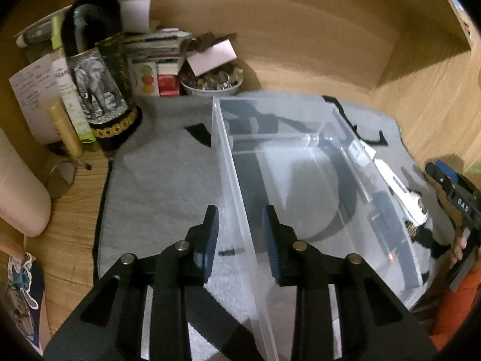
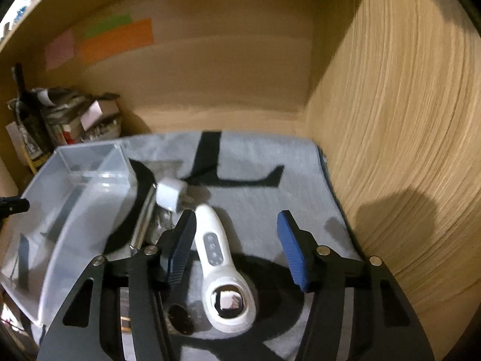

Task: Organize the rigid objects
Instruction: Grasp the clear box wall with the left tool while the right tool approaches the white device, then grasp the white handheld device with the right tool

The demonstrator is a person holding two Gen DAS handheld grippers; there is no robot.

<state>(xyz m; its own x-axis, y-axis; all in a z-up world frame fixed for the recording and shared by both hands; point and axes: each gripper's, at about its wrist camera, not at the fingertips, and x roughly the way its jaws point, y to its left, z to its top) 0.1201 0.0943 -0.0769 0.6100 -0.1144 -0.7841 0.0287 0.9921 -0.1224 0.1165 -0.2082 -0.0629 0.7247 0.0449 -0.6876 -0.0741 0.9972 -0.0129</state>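
Left gripper (image 1: 240, 234) straddled the near wall of the clear plastic bin (image 1: 300, 162), one blue pad outside, one inside, gaps visible on both sides — part-spread, not pinching, nothing held. Right gripper (image 2: 237, 240) hovered over the white handheld device (image 2: 216, 252), left pad just beside or brushing the handle, right pad well apart from it — jaws spread, not gripping yet.

Out from the right tongs: device lay flat on the grey towel (image 2: 270, 156) beside the bin, outside it, round head with a shiny window nearest the camera, slim handle with a button strip pointing away. Just past the handle tip sat a white plug adapter (image 2: 170, 194), prongs showing, and something metallic against the bin's outer wall, too blurred to name.

Out from the left tongs: bin empty as far as visible, a divider across its far end. Farther left, clutter — an elephant-print tube (image 1: 96, 90), a bowl of small trinkets (image 1: 212, 81).

Judged: device stiff, smooth plastic, likely light but head-heavy and a bit slippery. Best taken across the narrow handle near the buttons, not the bulbous head or its window. Bin wall thin, likely to flex if squeezed.
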